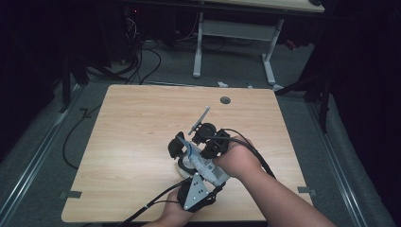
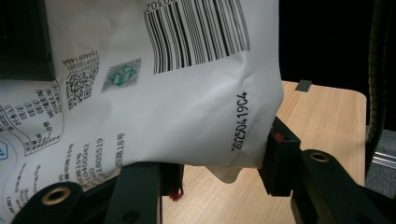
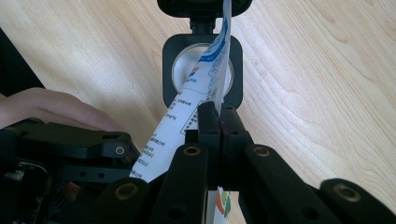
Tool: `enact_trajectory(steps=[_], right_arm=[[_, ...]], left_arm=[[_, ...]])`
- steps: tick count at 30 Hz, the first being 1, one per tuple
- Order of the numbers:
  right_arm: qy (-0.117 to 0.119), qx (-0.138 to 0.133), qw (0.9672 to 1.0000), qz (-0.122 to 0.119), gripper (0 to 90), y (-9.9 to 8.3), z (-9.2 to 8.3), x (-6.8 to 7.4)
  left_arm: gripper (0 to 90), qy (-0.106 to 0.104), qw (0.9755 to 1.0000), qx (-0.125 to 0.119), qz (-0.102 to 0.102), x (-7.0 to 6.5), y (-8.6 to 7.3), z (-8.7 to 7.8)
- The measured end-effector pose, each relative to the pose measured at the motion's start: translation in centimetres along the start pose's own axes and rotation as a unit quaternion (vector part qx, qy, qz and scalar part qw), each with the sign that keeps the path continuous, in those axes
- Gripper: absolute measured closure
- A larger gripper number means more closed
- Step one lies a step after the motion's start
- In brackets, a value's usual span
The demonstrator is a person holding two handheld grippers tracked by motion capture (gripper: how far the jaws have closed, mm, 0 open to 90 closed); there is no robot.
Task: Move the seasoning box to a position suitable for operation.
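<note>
On the wooden table (image 1: pixel 142 123), both grippers' jaws grip the white packet (image 2: pixel 196 93), its length spanning between them.

We hold a white printed pouch (image 1: pixel 190 163) between our left gripper (image 1: pixel 182 147) and right gripper (image 1: pixel 204 153), near the wooden table's (image 1: pixel 142 127) front edge.

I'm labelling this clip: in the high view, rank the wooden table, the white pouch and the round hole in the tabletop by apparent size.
1. Wooden table
2. White pouch, partly hidden by the grippers
3. Round hole
</note>
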State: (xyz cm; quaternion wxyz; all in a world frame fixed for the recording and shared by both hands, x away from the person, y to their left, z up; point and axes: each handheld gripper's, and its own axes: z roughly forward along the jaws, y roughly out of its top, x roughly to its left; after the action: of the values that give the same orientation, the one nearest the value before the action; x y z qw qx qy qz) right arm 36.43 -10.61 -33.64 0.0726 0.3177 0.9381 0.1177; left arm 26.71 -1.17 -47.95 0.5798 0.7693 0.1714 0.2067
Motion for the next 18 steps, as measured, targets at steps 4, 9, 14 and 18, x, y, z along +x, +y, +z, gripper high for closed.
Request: enact_trajectory(steps=[4,9,14,18], right_arm=[[0.001,-0.001,1.0,0.0,89.8,0.03,-0.03,-0.02],[0.001,-0.001,1.0,0.0,89.8,0.09,-0.05,-0.01],[0.001,-0.001,1.0,0.0,89.8,0.15,-0.08,-0.02],[0.002,-0.002,1.0,0.0,89.8,0.14,-0.07,-0.06]], left_arm=[[58.2,0.0,1.0,0.0,0.0,0.02,0.03,-0.01],[58.2,0.001,1.0,-0.001,0.0,0.07,0.06,-0.05],[58.2,0.002,1.0,-0.001,-0.001,0.08,0.08,-0.06],[58.2,0.001,1.0,-0.002,-0.002,0.07,0.09,-0.04]])
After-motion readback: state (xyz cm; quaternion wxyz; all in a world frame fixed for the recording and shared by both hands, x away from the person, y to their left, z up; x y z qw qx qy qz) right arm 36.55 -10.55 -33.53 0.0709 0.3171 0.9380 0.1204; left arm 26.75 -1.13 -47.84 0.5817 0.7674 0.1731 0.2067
